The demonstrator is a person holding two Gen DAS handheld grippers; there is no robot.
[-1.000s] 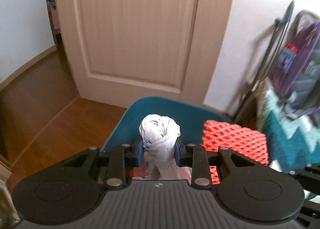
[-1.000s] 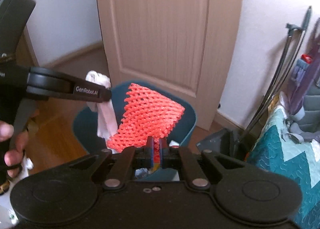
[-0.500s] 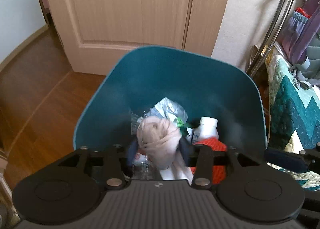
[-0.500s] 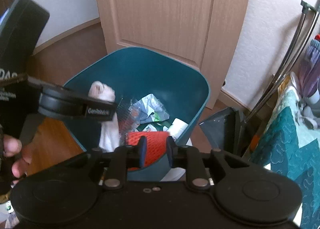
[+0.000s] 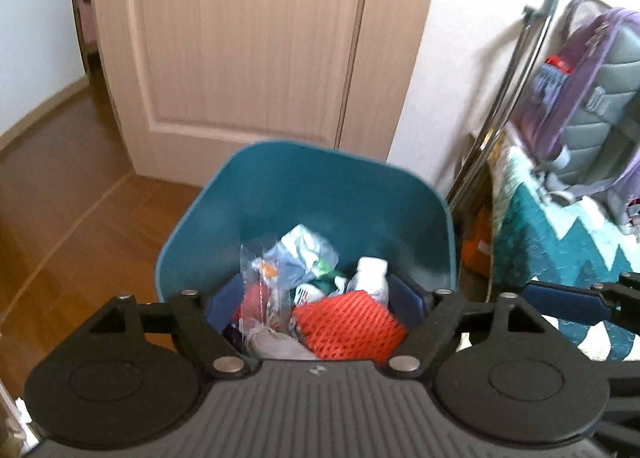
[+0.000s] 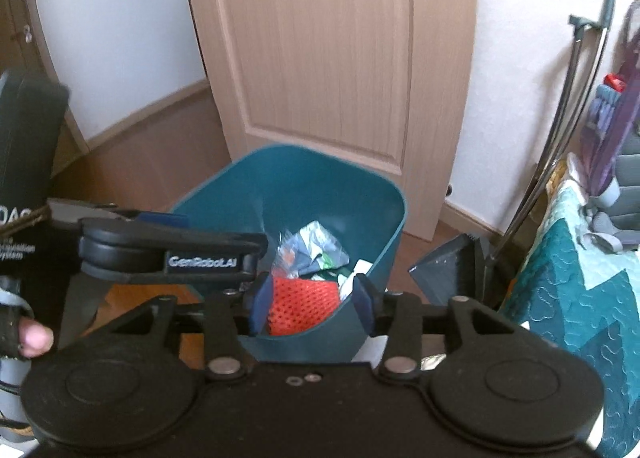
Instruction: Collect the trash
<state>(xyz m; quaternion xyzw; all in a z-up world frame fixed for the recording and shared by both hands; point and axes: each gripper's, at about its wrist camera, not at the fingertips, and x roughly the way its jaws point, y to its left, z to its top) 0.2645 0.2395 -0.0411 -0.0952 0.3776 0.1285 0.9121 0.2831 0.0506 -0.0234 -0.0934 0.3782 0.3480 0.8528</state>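
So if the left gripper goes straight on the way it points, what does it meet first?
Probably the red net on top of the trash in the bin, between the open fingers of the left gripper; depth is unclear.

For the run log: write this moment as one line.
left gripper: open, empty | right gripper: open, empty | red foam mesh sleeve: inside teal plastic trash bin | crumpled white cloth: inside bin

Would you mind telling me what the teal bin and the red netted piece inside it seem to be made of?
The teal bin looks like moulded plastic: smooth, uniform walls with a rounded rim and a slight sheen. The red netted piece appears to be foam mesh, probably fruit-packing net: a soft open lattice with a matte surface.
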